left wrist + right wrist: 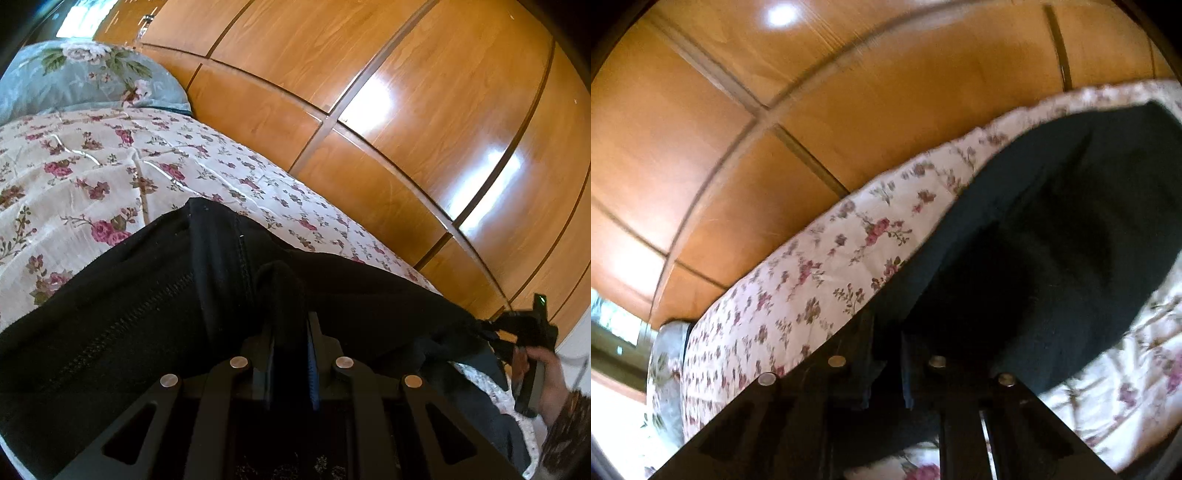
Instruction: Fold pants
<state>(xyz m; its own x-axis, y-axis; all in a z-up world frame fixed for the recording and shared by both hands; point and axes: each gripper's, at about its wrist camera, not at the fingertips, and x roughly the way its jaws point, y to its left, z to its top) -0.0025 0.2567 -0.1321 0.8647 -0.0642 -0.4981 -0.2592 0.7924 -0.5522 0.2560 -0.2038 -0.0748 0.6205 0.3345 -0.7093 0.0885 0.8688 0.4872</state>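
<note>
A wall of glossy orange-brown wooden wardrobe doors (388, 122) fills the background behind the bed. Your bed, covered in a cream bedspread (110, 162) printed with pink roses, runs along the foot of those doors. A pale blue floral pillow (81, 77) lies at its far end. The black pants (147, 295) lie spread across the bedspread, stretched between your two hands, with a stitched seam running along the fabric. Your left gripper (291, 332) has its jaws closed on a bunched fold of the pants, which rises between them. Your right gripper (886, 365) has its jaws drawn together over the dark cloth at the other end; that view is blurred, so you cannot tell exactly how much fabric they hold. In the left wrist view your right hand (543, 369) grips the tool's handle at the pants' edge, a patterned sleeve (569, 432) at the wrist.
</note>
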